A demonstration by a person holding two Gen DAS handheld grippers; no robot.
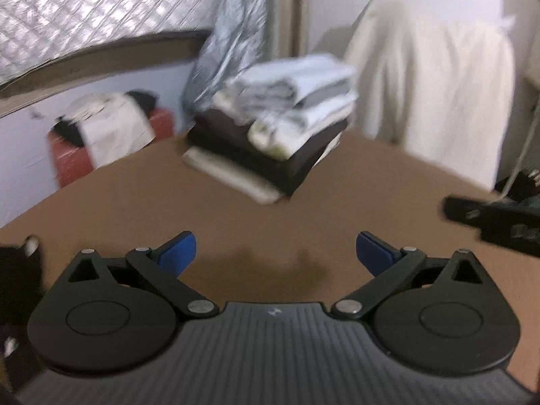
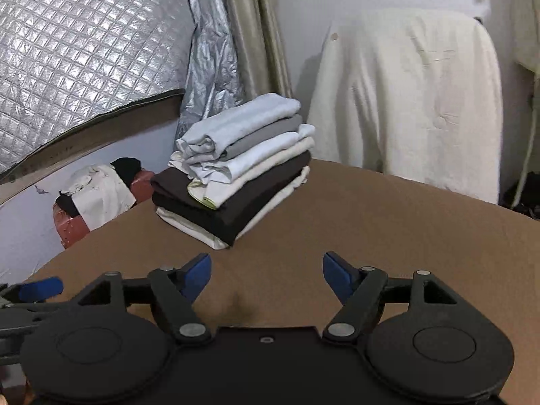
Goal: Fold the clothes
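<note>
**Both grippers gaping over the table, stack folded beyond**

Left gripper (image 1: 276,253) is hovering over the brown table (image 1: 388,202) with its blue pads (image 1: 179,253) spread wide and nothing between them. Right gripper (image 2: 266,278) is doing the same beside it, its pads (image 2: 199,273) standing wide apart over bare tabletop; no cloth is touching either pair.

Taking the stack (image 2: 236,168) of folded clothes as the landmark: it is sitting on the table's far side, well ahead of both grippers, pale pieces on top, a dark one beneath, a cream one at the bottom. Left of the stack, off the table, a red case (image 2: 72,226) is lying under white and black cloth. Behind the stack, silver quilted sheeting (image 2: 84,50) is covering the wall. Right of the stack, a cream cover (image 2: 422,101) is hanging over something behind the table's edge.

In the left wrist view, blurred, the right gripper's tip (image 1: 472,212) is showing far right of the stack.
</note>
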